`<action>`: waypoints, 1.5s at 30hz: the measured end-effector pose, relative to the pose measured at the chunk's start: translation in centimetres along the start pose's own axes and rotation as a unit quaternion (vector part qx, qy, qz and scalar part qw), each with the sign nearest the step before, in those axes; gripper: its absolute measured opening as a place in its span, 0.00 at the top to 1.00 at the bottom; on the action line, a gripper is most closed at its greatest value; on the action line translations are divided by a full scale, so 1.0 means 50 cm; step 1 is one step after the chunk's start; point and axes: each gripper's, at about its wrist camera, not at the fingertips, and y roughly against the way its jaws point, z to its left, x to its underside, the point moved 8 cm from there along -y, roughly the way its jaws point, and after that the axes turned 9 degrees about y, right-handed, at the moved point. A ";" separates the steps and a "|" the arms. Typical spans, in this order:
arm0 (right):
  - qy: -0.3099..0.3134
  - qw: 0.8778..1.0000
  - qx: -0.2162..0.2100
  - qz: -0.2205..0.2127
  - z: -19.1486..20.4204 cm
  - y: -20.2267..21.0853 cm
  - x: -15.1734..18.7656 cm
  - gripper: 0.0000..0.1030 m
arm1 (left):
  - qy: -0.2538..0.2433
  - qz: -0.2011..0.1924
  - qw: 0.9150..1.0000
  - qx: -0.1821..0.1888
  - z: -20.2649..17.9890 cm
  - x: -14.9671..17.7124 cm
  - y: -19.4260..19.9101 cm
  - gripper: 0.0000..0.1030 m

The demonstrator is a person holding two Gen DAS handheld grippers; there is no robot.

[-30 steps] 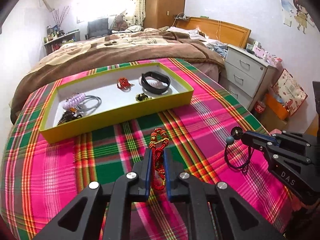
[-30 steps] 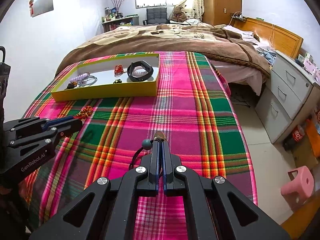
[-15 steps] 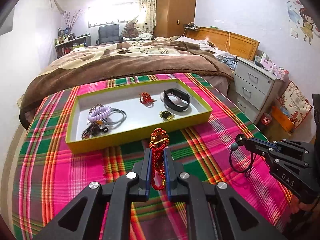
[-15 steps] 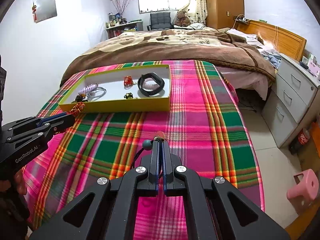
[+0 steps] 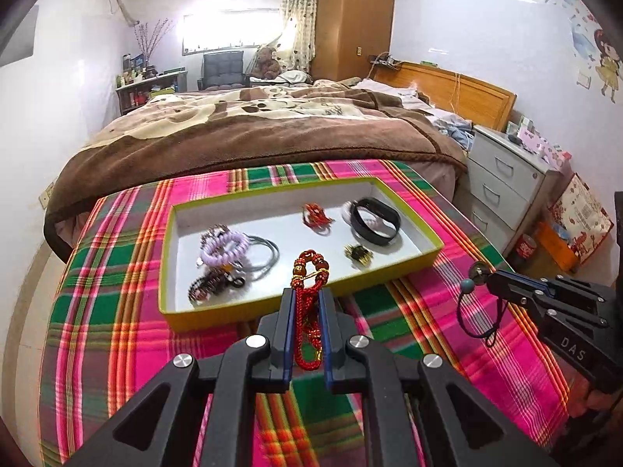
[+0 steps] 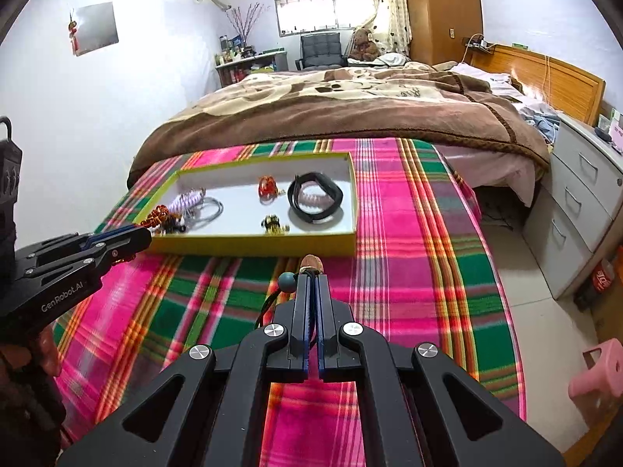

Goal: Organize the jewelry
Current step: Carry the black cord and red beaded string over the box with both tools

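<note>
Red beaded bracelet [image 5: 309, 303] is clamped in your left gripper [image 5: 307, 299], hanging above the near wall of the yellow tray [image 5: 167, 257]. Carry it fully past that wall before you release, and aim for the bare white floor between the purple coil [image 5: 226, 251] and the small gold piece [image 5: 358, 253], so nothing tangles. Your right gripper [image 6: 311, 284] is closed on a black cord with a teal bead [image 6: 287, 281], held over the plaid cloth [image 6: 409, 272] short of the tray. Free floor for it sits near the black band [image 6: 315, 202]. The right side of the cloth ends at a drop to the floor, so keep both grippers inboard.
</note>
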 end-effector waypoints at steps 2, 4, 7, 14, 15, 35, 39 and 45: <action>-0.004 1.000 -0.007 -0.006 0.001 -0.002 -0.014 0.98 | 0.005 -0.001 1.000 0.000 0.009 -0.012 -0.004 0.89; -0.006 1.000 -0.009 -0.010 0.000 -0.005 -0.030 0.98 | 0.008 -0.001 1.000 -0.001 0.017 -0.022 -0.010 0.89; -0.006 1.000 -0.015 -0.013 0.004 -0.016 -0.054 0.98 | 0.010 0.002 1.000 -0.004 0.028 -0.039 -0.024 0.89; 0.006 1.000 -0.021 -0.016 0.014 -0.056 -0.107 0.98 | 0.035 0.013 0.999 0.005 0.049 -0.075 -0.071 0.89; 0.010 1.000 -0.021 -0.015 0.016 -0.066 -0.114 0.98 | 0.035 0.014 0.999 0.008 0.050 -0.080 -0.079 0.89; 0.022 0.999 -0.027 0.036 0.015 -0.220 -0.121 0.98 | 0.048 0.072 0.996 -0.004 0.075 -0.087 -0.233 0.89; 0.028 0.999 -0.018 0.038 0.010 -0.227 -0.116 0.98 | 0.046 0.075 0.996 -0.003 0.069 -0.082 -0.243 0.89; 0.031 0.999 -0.008 0.039 0.007 -0.230 -0.111 0.98 | 0.051 0.081 0.995 -0.004 0.074 -0.071 -0.245 0.89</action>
